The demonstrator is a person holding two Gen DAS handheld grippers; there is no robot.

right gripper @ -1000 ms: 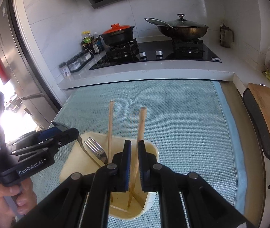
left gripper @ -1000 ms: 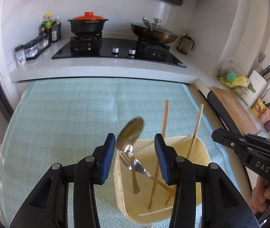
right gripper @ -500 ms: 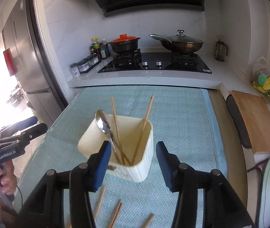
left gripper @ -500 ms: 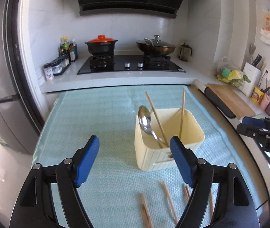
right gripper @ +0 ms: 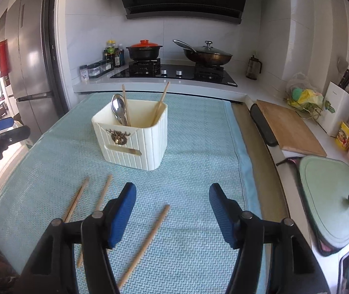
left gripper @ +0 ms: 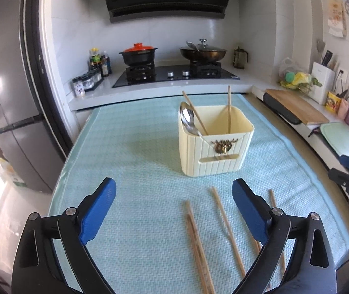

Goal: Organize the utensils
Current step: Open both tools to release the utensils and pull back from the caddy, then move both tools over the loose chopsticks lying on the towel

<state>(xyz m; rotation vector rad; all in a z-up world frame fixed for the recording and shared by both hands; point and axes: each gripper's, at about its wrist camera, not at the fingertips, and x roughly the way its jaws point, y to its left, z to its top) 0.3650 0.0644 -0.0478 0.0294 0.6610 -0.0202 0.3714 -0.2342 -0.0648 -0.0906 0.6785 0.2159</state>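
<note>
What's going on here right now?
Both grippers, left and right, hang open and empty above the mat. The holder stands upright with a spoon and two chopsticks in it. More loose chopsticks lie on the mat in front of it, not yet picked up.

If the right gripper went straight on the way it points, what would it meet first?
Probably the cream utensil holder, though depth is unclear. The open right gripper points a little right of its center, above the teal mat.
</note>
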